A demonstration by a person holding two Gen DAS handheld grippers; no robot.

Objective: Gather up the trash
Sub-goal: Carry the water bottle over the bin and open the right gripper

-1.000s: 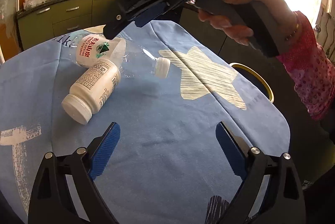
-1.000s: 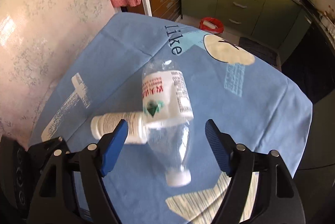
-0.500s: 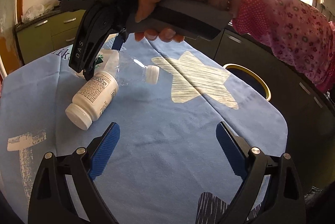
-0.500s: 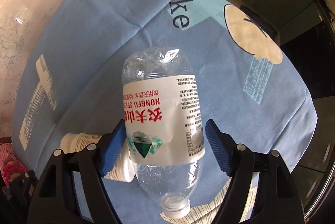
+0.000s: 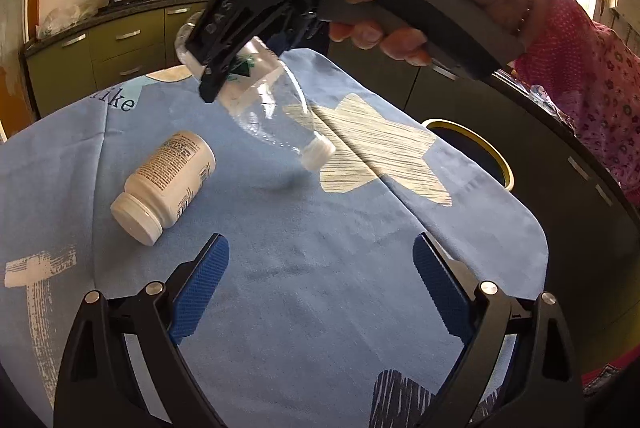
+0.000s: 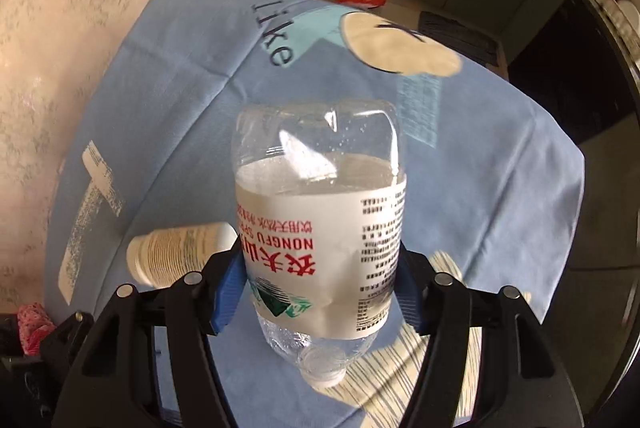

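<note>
The empty water bottle [image 6: 320,248] is up off the table, cap end tilted down, with my right gripper [image 6: 318,282] closed on its labelled middle, a blue pad pressed to each side. In the left wrist view the same bottle [image 5: 276,120] hangs clear above the blue tablecloth [image 5: 320,248], touching nothing but the gripper.

I judge this to be the carrying step: the first piece of trash is picked up and now has to go to a bin. The dark opening with a yellow rim [image 5: 472,148] just beyond the table's edge looks like that bin, though I cannot be sure. The next move calls for swinging the bottle over it without squeezing harder, since the thin plastic would buckle, then letting go.

The white pill bottle [image 5: 168,184] lies on its side on the cloth, apart from the water bottle, cap toward me. My left gripper [image 5: 320,284] is spread wide and holds nothing, hovering over bare cloth near it; that would be its pick.
</note>
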